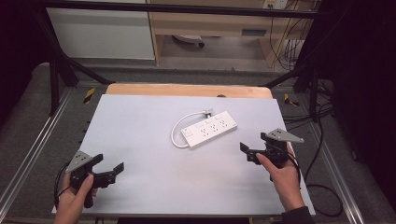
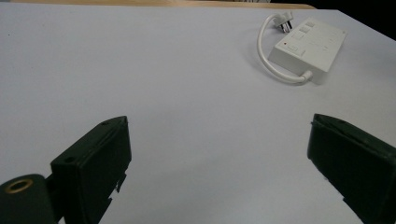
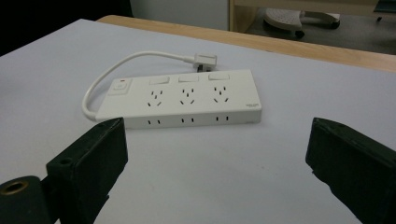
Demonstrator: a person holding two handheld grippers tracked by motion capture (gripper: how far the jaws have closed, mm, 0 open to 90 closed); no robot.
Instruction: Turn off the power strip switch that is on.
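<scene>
Here the white power strip (image 1: 209,130) lies flat near the middle of the desk (image 1: 140,140), its short cord (image 1: 179,127) looping round from one end to the plug (image 1: 207,112), which rests just beside the strip's far edge. The right gripper (image 1: 251,152) is the nearer of the two, hovering near the strip's right end with jaws spread wide and nothing between them; in the right gripper view the strip (image 3: 187,100) sits square ahead of it. The left gripper (image 1: 112,171) hangs well apart from the strip, toward the person's left, also wide open and empty, with the strip (image 2: 310,49) far off toward its upper right. The likely trouble: the strip is low and smooth and may be wider than an easy bite, so a grip across the flat body could skid it over the desk instead of lifting it. Catching only the cord would leave the body to swing or drag, and the loose plug could snag. No containers stand on the desk.
</scene>
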